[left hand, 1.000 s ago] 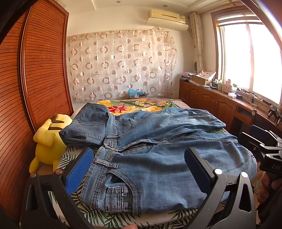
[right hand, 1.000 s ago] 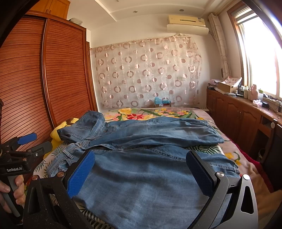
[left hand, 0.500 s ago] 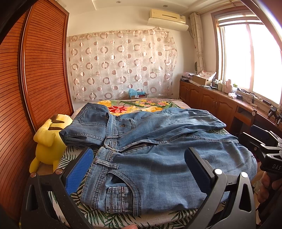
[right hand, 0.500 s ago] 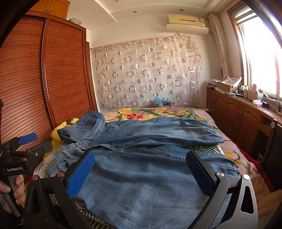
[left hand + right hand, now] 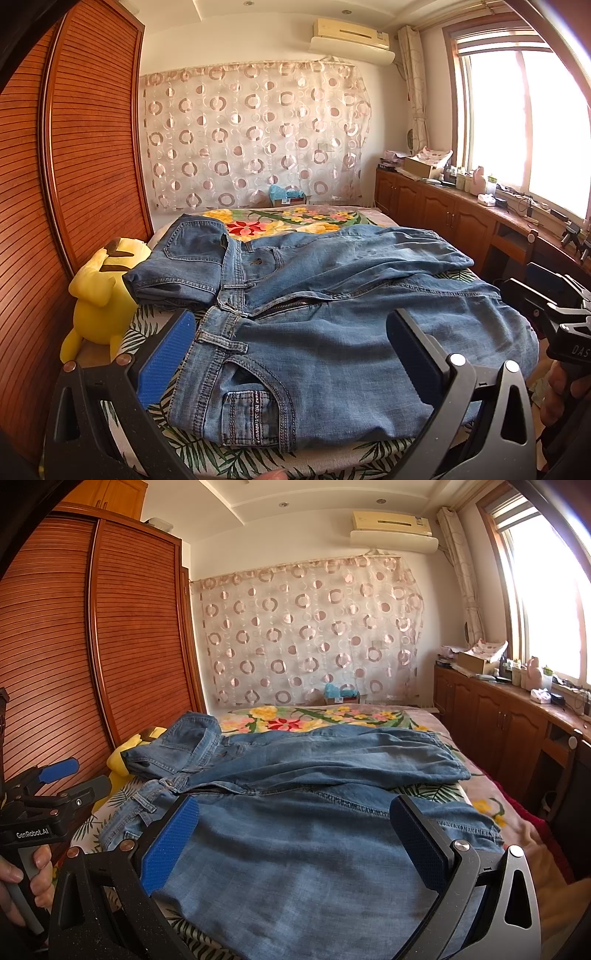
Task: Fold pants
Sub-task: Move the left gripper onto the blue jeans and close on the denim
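Above the unmoved pants [image 5: 332,325], left claw [image 5: 291,354] and right claw [image 5: 295,838] both still spread wide.

Bright daylight admitted through the large wooden-framed window [image 5: 532,122] on the right, its panes blown out to white glare, warm orange cast thrown over the slatted wooden wardrobe [image 5: 110,635], strong fisheye bending at the edges, corners vignetted black, focus sharp throughout
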Action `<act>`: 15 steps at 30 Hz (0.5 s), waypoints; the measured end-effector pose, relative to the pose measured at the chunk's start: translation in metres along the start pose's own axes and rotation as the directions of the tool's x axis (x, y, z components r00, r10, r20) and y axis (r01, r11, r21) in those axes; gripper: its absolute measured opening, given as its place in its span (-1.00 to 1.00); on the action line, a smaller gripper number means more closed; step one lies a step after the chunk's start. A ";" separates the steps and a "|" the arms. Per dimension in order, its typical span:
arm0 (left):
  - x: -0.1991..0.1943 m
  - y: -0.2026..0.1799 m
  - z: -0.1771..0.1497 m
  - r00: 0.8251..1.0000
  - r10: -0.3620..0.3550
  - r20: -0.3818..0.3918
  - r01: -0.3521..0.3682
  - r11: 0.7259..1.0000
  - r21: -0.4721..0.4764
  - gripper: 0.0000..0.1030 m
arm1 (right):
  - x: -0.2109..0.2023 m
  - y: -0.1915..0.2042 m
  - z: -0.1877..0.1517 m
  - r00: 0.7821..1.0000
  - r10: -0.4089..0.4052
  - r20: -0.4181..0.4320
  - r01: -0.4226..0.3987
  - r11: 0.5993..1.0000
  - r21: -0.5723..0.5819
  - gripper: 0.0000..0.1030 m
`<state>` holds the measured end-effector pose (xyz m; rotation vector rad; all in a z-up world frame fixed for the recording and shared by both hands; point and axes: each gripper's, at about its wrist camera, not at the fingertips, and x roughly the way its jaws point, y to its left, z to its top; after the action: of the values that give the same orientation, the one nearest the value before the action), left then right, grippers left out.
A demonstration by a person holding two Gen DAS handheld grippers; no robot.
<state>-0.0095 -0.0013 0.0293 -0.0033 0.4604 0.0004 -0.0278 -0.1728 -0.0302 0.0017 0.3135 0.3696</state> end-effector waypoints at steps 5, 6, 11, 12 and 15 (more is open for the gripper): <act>0.001 0.007 0.004 1.000 0.015 -0.015 -0.015 1.000 -0.006 1.00 | 0.003 -0.003 -0.002 1.000 0.004 -0.010 -0.004 1.000 -0.001 1.00; 0.002 0.010 0.003 1.000 0.018 -0.020 -0.018 1.000 -0.009 1.00 | 0.004 -0.005 -0.002 1.000 0.001 -0.013 -0.001 1.000 0.000 1.00; 0.015 0.029 -0.011 0.997 0.055 -0.049 -0.057 0.998 -0.030 1.00 | 0.009 -0.018 -0.006 0.999 -0.014 -0.038 0.014 1.000 0.002 1.00; 0.016 0.033 -0.012 0.997 0.061 -0.055 -0.063 0.997 -0.034 1.00 | 0.010 -0.020 -0.007 0.999 -0.022 -0.044 0.022 1.000 -0.001 1.00; 0.022 0.047 -0.018 0.994 0.070 -0.081 -0.074 0.996 -0.050 1.00 | 0.014 -0.027 -0.010 0.997 -0.041 -0.065 0.040 0.999 -0.008 1.00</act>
<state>0.0024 0.0454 0.0029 -0.0386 0.5398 0.0832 -0.0084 -0.1936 -0.0452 -0.0235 0.3758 0.3309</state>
